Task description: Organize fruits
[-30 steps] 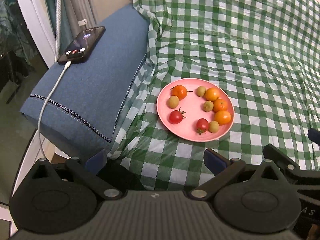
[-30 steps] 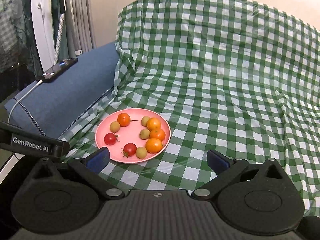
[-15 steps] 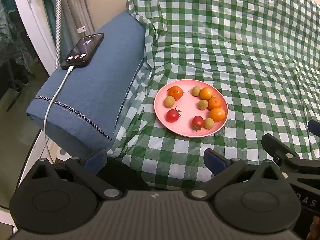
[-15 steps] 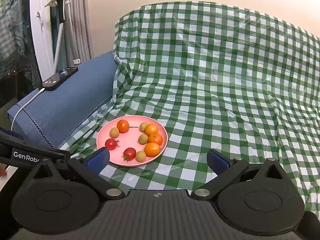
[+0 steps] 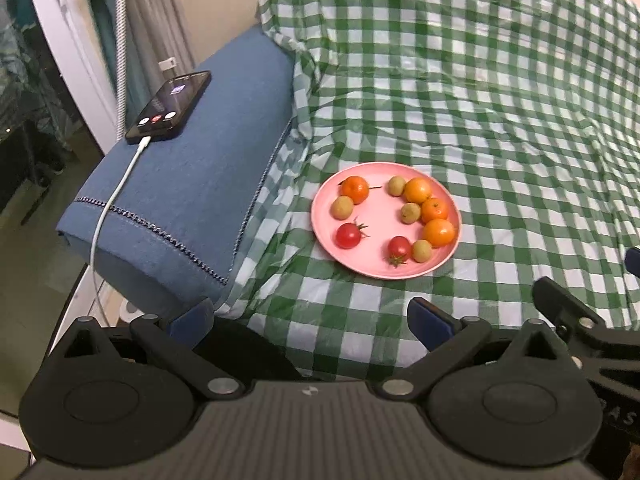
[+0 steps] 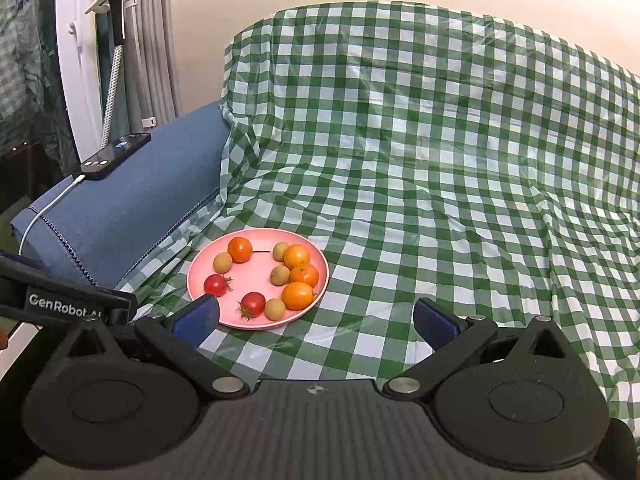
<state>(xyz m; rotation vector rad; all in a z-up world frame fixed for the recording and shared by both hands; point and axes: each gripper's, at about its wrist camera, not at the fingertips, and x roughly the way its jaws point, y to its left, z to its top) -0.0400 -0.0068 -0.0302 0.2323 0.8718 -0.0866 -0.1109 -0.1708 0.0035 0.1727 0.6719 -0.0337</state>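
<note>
A pink plate [image 5: 380, 216] [image 6: 240, 320] lies on the green checked cloth [image 5: 500, 140] [image 6: 440, 200]. On it are several small oranges [image 5: 439, 233] [image 6: 298, 295], two red cherry tomatoes [image 5: 347, 236] [image 6: 253, 303] and several small yellow-green fruits [image 5: 342, 207] [image 6: 223, 262]. My left gripper [image 5: 312, 318] is open and empty, held back from the plate's near edge. My right gripper [image 6: 316, 320] is open and empty, its left finger just short of the plate's near left rim.
A blue cushion [image 5: 192, 184] [image 6: 120, 208] lies left of the plate with a black phone [image 5: 170, 107] [image 6: 114, 155] on it and a white cable [image 5: 110, 208]. The cloth rises up a backrest behind. The other gripper's body [image 6: 60, 300] [image 5: 580, 332] shows in each view.
Both grippers have pulled back and tilted up a little, so the plate sits lower and smaller in view. The jaws have stayed open. The fruits have not moved.
</note>
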